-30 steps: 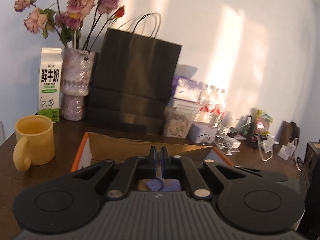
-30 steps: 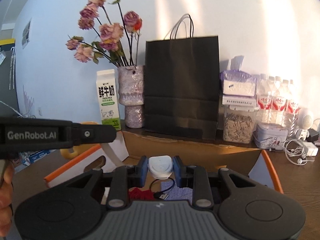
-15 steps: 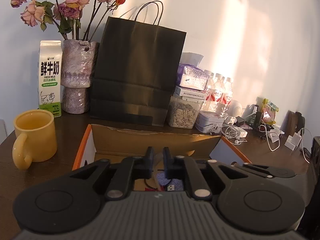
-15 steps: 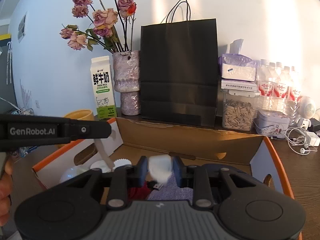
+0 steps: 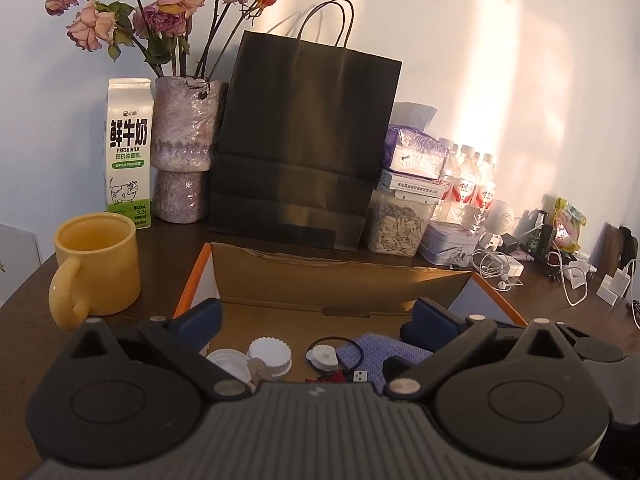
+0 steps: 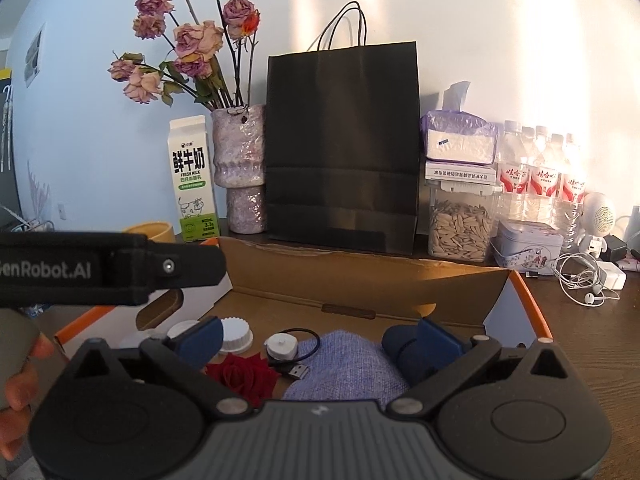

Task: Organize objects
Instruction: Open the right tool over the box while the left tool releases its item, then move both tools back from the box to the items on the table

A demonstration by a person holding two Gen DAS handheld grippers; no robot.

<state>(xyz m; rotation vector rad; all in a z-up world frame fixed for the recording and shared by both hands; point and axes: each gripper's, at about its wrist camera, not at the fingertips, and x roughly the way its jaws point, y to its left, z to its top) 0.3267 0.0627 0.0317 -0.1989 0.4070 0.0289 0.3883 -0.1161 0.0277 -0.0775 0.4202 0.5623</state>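
An open cardboard box point(image 5: 332, 280) with orange edges point(image 6: 360, 280) lies on the dark table in front of both grippers. Inside lie a small white round charger with a black USB cable point(image 5: 323, 358) point(image 6: 282, 345), white ridged caps point(image 5: 269, 356) point(image 6: 236, 332), a blue knitted cloth point(image 5: 380, 354) point(image 6: 344, 364), a red rose point(image 6: 244, 376) and a dark blue object point(image 6: 400, 346). My left gripper point(image 5: 316, 320) is open and empty above the box. My right gripper point(image 6: 320, 332) is open and empty above the charger and cloth. The left gripper's body point(image 6: 108, 268) crosses the right wrist view at left.
A yellow mug point(image 5: 96, 268) stands left of the box. Behind it stand a milk carton point(image 5: 129, 152), a vase of dried roses point(image 5: 184, 152), a black paper bag point(image 5: 304, 152), a seed jar point(image 6: 460, 232), a tin point(image 6: 526, 246), water bottles point(image 6: 536, 172) and cables point(image 5: 568, 276).
Both grippers have opened wide. The right gripper has let go of the white charger, which now lies in the box. Both views have pulled back a little, showing more of the box's inside.
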